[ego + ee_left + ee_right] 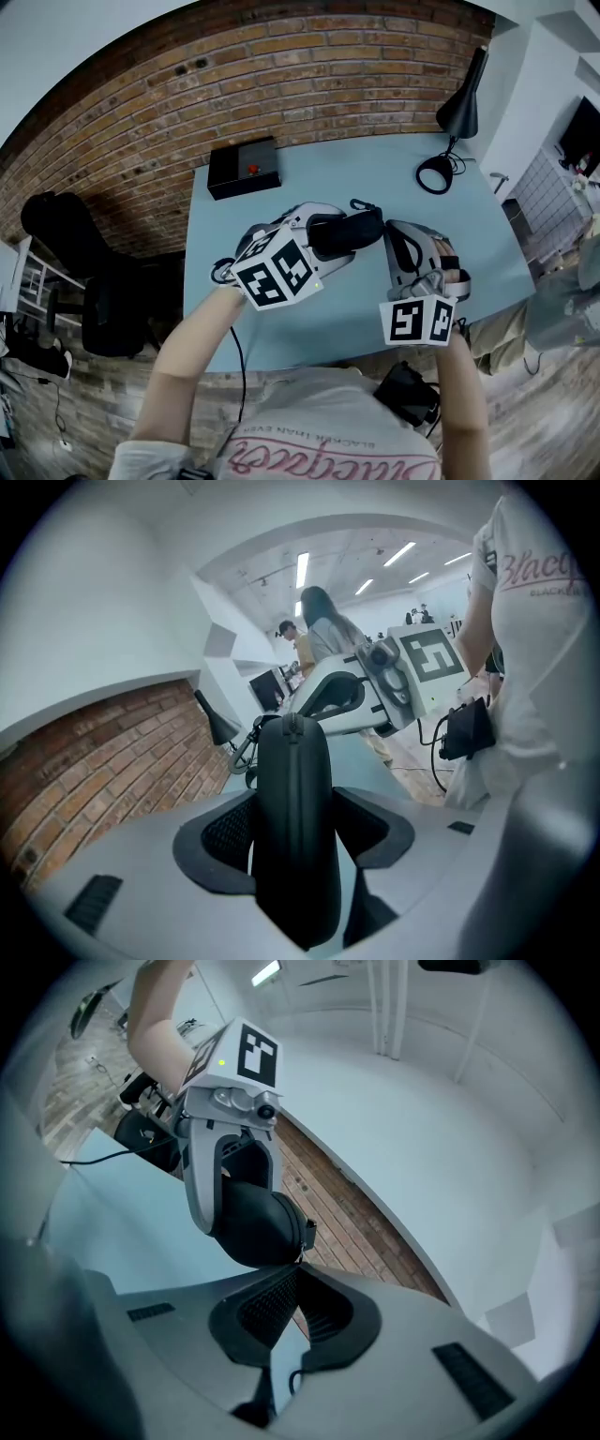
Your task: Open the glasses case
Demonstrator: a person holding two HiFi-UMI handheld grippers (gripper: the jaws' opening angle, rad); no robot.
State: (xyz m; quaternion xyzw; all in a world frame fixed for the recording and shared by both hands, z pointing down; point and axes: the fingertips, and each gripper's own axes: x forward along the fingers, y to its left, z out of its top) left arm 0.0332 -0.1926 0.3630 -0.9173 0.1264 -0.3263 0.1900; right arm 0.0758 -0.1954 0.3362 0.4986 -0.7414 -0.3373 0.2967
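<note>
Gripping black oval zip-up glasses case (292, 846) across its two shells with left claw (296, 803), clenched firm, zip seam (292, 761) facing up the middle, narrow end pointing away. Held in the air above pale blue surface (375, 169), not resting on it.

Right claw (298, 1271) closed down at the tips, right at small zip pull tab (302, 1239) on the case's far end. Looks pinched on the tab; too small a contact to confirm beyond that. Zip appears fully shut.

Handling, as a judgement:
- Likely light, semi-rigid moulded shell with fabric skin; not slippery against ribbed pads.
- Should take a firm squeeze, but avoid over-clamping across the shells: risk of binding the zip.
- Best hold as now: mid-body on the broad faces, clear of the zip track.
- Tab small and floppy, easy to lose. Pull along the seam line, never outward from it.
- Expect a curved path round the end; counter-hold with left and rotate case to follow the slider.
</note>
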